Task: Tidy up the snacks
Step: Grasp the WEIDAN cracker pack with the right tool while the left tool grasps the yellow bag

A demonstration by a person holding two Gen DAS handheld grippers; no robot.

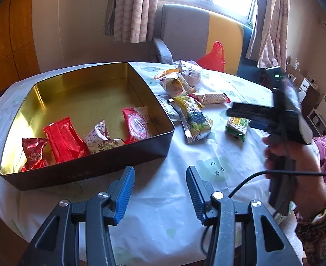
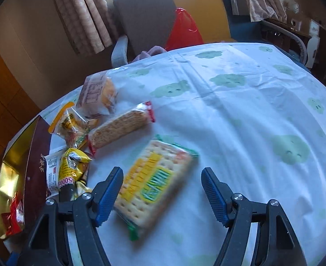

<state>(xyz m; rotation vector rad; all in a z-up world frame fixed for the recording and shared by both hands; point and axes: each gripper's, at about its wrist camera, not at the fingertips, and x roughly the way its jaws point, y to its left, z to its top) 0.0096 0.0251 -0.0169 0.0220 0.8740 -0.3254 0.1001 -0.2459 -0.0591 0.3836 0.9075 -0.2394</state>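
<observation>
Hovering above the cracker pack, the right gripper has its jaws spread wide and grips nothing; the pack lies flat on the desk between the pads, not touched by either as far as can be seen. The left gripper waits about half open and empty, over bare cloth just near the tin.

To take the pack well, I would bring the right gripper down until the pads straddle its two long edges, square the jaws to it, then close gently, since crackers break under a hard squeeze and the shiny wrapper may slip. Lifting clear of the yellow packet at the left before crossing to the tin would avoid dragging neighbours along.

Inside the tin's gold interior lie four wrapped sweets, along its near side, with plenty of room behind. More snacks sit in a loose heap just right of the tin's far corner.

A white cloth with green cloud prints covers the desk, wrinkled in places. Beyond it stand a chair, a red bag, curtains and a bright window.
</observation>
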